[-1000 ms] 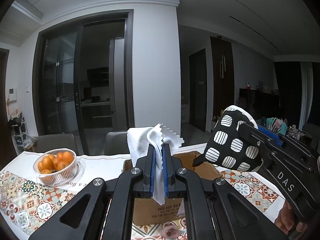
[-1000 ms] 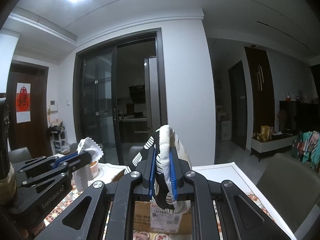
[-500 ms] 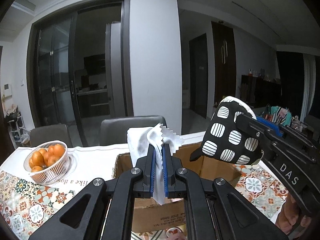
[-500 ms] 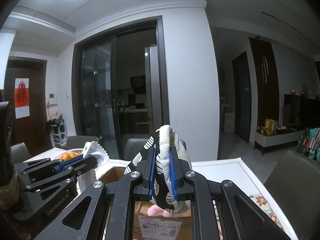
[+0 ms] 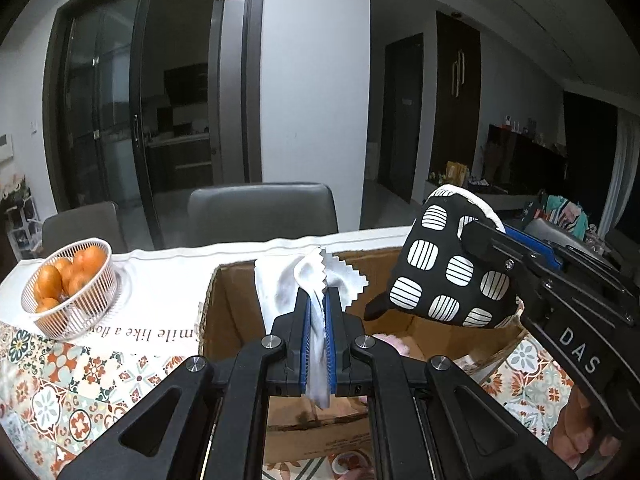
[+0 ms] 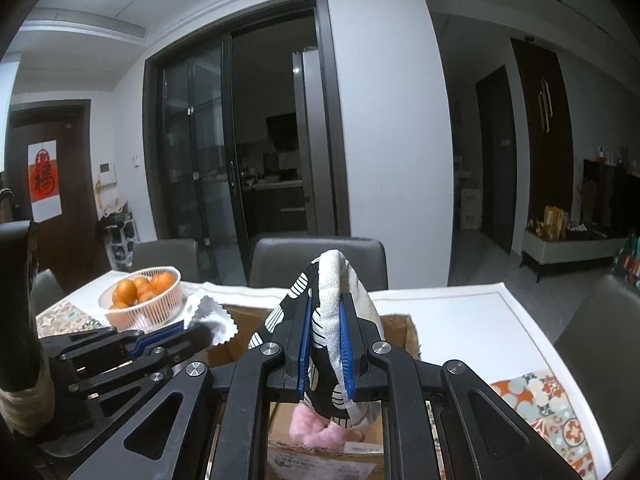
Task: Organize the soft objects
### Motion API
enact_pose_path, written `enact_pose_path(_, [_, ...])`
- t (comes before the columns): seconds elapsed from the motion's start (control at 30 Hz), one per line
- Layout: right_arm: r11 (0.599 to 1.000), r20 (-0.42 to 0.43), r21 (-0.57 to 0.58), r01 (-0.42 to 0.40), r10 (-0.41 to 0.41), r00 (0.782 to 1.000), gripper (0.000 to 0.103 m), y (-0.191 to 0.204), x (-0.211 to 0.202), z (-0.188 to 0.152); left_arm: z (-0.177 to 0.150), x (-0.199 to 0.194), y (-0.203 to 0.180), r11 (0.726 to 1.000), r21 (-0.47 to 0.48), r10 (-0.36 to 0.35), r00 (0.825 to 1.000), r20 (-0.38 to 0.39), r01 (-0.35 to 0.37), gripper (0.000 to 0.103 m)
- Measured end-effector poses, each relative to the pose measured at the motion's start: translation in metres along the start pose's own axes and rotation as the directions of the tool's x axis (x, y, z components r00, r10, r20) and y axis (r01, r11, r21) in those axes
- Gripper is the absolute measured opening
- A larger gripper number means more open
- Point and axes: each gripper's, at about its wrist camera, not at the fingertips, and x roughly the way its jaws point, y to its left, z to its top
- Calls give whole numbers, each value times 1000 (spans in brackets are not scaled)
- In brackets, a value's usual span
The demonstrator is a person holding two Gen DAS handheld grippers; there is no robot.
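Observation:
My left gripper (image 5: 317, 304) is shut on a white cloth (image 5: 280, 284) with a zigzag edge, held over the open cardboard box (image 5: 224, 312). My right gripper (image 6: 325, 312) is shut on a black oven mitt (image 6: 332, 284) with white patches, held over the same box (image 6: 412, 332). The mitt (image 5: 448, 276) and right gripper (image 5: 492, 240) show at the right of the left wrist view. The left gripper (image 6: 208, 330) and cloth (image 6: 208, 316) show at the left of the right wrist view. A pink fluffy item (image 6: 320, 432) lies inside the box.
A white wire basket of oranges (image 5: 68, 284) stands at the table's left. The table has a white runner (image 5: 160, 280) and patterned tiled cloth (image 5: 60, 392). Grey chairs (image 5: 262, 212) stand behind the table.
Both grippers have tilted down and moved closer over the box. The box interior and the pink item have come into view. Both still hold their items.

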Motion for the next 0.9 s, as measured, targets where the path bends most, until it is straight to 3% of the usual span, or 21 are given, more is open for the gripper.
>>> enact_pose_path(0.17, [1000,-43,13,9,-8,999,15,-6,11,-9,-2,8,-3,1000,19,5,1000,-18,-4,9])
enact_pose_path(0.27, [1000,-69,20,5,-3,998,16,-12,17,-11,-2,13,-6,1000,22,5,999,-32,-4,14])
enact_pose_path(0.33, [1000,-84,27,6,-3,996,18,-15,20,-13,-3,16,-6,1000,16,-6,999,-46,6,24])
enact_pose_path(0.4, [999,-87,35,12,-9,996,27,-17,21,-14,-4,18,-5,1000,12,-9,998,-55,10,35])
enact_pose_path(0.47, [999,-80,42,25,-21,997,43,-21,20,-14,-5,17,-6,1000,14,-7,998,-55,7,37])
enact_pose_path(0.53, [999,-75,39,36,-33,997,43,-22,17,-13,-5,17,-6,1000,20,-7,998,-68,9,51])
enact_pose_path(0.6, [998,-77,39,45,-42,996,43,-23,14,-13,-6,13,-6,1000,14,-15,998,-69,16,56])
enact_pose_path(0.9, [997,-68,32,65,-63,996,48,-21,-6,-14,-10,-17,-11,998,47,32,999,-22,-30,57])
